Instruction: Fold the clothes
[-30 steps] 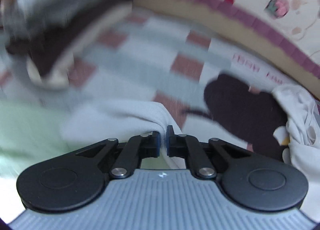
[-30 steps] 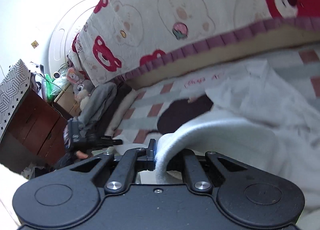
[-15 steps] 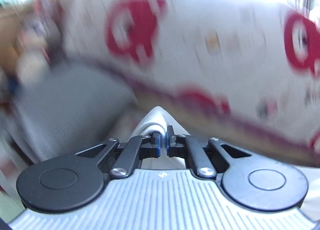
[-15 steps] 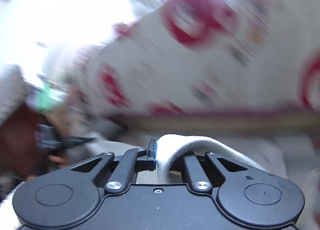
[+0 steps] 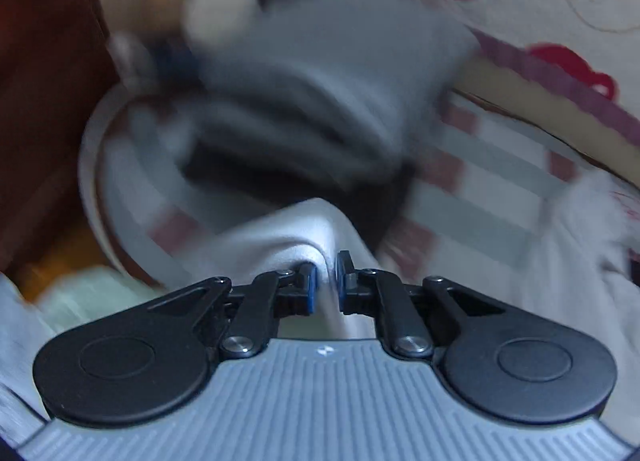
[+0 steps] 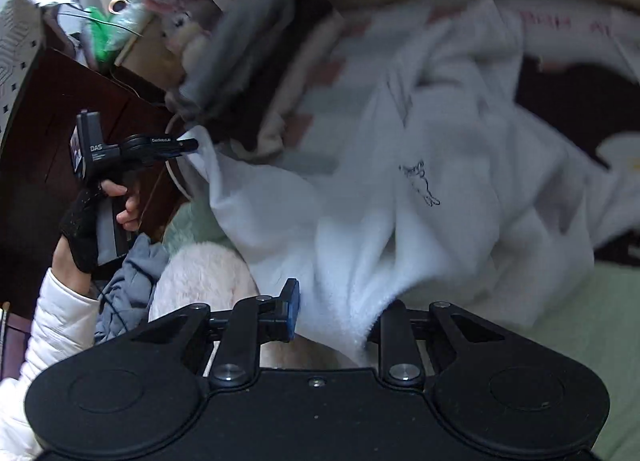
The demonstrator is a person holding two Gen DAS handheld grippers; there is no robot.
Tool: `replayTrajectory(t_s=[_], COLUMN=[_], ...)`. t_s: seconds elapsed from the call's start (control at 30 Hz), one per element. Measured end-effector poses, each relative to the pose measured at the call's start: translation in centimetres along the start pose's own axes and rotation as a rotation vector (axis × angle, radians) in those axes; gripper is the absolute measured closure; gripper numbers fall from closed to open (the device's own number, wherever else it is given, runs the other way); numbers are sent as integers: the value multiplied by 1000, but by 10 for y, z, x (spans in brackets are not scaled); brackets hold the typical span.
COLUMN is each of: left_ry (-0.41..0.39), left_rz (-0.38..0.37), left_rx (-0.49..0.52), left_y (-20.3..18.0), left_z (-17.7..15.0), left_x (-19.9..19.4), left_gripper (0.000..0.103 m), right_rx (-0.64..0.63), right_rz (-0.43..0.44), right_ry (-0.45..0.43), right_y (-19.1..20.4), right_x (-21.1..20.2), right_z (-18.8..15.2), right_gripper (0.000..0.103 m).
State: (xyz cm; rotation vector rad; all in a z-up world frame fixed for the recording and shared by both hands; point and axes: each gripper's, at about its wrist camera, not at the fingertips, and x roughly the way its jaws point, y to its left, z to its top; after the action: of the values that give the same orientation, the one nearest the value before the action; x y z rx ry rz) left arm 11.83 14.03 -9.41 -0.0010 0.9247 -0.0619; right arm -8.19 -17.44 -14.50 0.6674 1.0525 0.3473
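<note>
A white garment [image 6: 400,189] with a small drawn figure lies rumpled across the bed. In the right wrist view one corner of it is drawn up to my left gripper [image 6: 192,145], held by a gloved hand [image 6: 80,229]. In the left wrist view a fold of the garment [image 5: 304,229] runs between the blue pads of the left gripper [image 5: 325,283]. Its jaws are opening but still pinch the cloth. My right gripper [image 6: 336,313] is opening, jaws wide. Slack white cloth lies between them and hides the right fingertip.
A stack of folded grey and dark clothes [image 5: 312,101] sits at the bed's far left, beside a dark wooden cabinet [image 6: 52,109]. A bear-print quilt [image 5: 540,1] rises behind the checked sheet [image 5: 500,165]. A pale green blanket [image 6: 560,321] and a fluffy pink item [image 6: 200,281] lie near me.
Both views have swung down from the bear-print quilt to the bed. The right jaws have spread wide and let the cloth go slack. The left jaws have parted slightly.
</note>
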Motion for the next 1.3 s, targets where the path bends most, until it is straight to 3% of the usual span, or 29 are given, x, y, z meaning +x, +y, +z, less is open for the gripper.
replayTrajectory(t_s=[0.07, 0.13, 0.17, 0.23, 0.37, 0.43, 0.57, 0.63, 0.73, 0.87, 0.93, 1.03, 1.2, 1.3], left_ry=[-6, -51, -68, -68, 15, 45, 85, 85, 86, 95, 99, 112, 102, 92], left_rz=[-60, -117, -148, -221, -342, -361, -383, -381, -374, -379, -380, -386, -410, -405], left_rx=[10, 62, 86, 100, 90, 104, 162, 209, 243, 194, 182, 188, 193, 172], left_y=[-16, -42, -56, -81, -135, -160, -198, -203, -193, -176, -176, -180, -180, -177], left_z=[-6, -6, -6, -3, 1, -1, -10, -21, -29, -25, -23, -24, -28, -26], left_x=[-5, -13, -16, -16, 10, 28, 62, 71, 78, 85, 90, 95, 95, 96], left_gripper=[78, 58, 56, 54, 54, 54, 54, 54, 54, 54, 54, 54, 54, 54], right_rx=[-33, -81, -104, -140, -138, -128, -44, 5, 95, 247, 302, 320, 394, 374], right_rz=[14, 32, 38, 51, 103, 49, -125, -133, -101, -140, -260, -501, -571, -679], right_ry=[32, 58, 67, 83, 162, 235, 402, 421, 311, 13, -138, -292, -391, -393], right_y=[5, 13, 17, 22, 9, -2, -30, -43, -64, -103, -128, -170, -214, -219], right_x=[-15, -31, -38, -48, -35, -16, 32, 34, 4, -61, -86, -102, -77, -46], right_z=[0, 5, 7, 13, 14, 5, -23, -34, -31, -4, 13, 41, 79, 90], right_gripper=[59, 55, 54, 49, 43, 35, 35, 35, 35, 35, 34, 34, 34, 35])
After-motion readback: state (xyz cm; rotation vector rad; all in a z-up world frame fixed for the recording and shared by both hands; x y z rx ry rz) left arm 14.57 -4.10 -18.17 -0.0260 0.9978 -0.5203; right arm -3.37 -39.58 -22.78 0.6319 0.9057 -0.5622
